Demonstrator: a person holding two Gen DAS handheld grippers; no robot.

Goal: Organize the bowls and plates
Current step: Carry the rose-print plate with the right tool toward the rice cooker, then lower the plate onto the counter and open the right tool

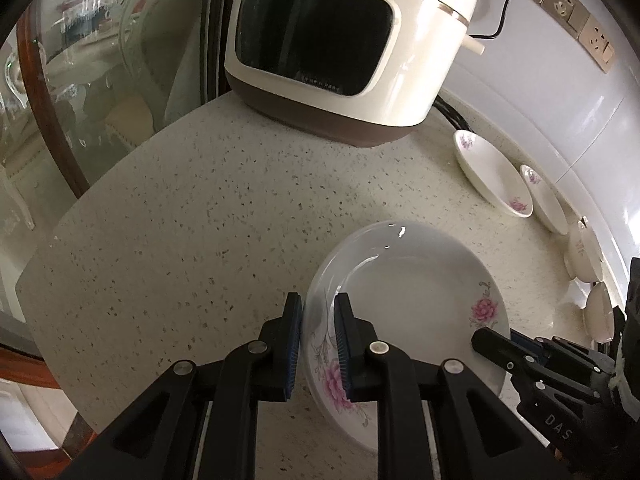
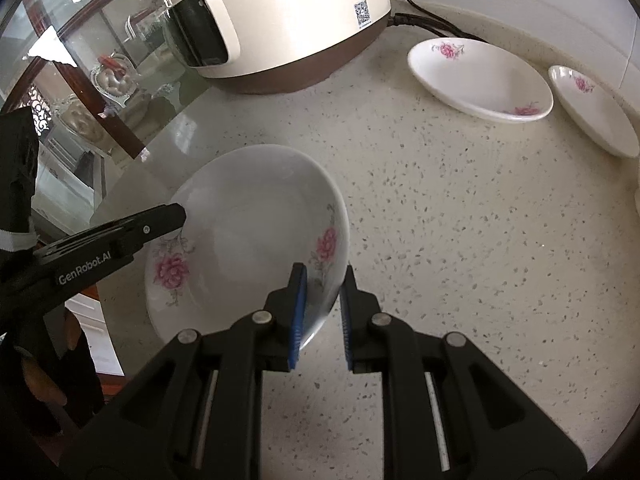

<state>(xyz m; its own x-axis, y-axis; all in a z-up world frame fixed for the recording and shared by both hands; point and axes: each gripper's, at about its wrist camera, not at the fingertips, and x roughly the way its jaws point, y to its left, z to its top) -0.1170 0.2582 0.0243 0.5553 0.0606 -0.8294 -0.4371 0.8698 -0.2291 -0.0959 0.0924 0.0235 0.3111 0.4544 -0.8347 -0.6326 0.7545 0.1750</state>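
Note:
A white plate with pink flowers (image 1: 412, 292) is held above the speckled counter (image 1: 180, 220). My left gripper (image 1: 318, 344) is shut on its left rim, one finger on each side of the rim. My right gripper (image 2: 322, 312) straddles the plate's (image 2: 248, 236) right rim with a small gap at the outer finger. The right gripper also shows at the plate's right edge in the left wrist view (image 1: 486, 340). The left gripper's finger (image 2: 160, 220) shows in the right wrist view.
A cream rice cooker (image 1: 344, 40) stands at the back, its cord running to wall sockets (image 1: 560, 4). Two flowered dishes (image 2: 480, 80) (image 2: 592, 108) lie by the wall, with more dishes (image 1: 584, 256) further right. Glass doors (image 1: 100, 80) are at the left.

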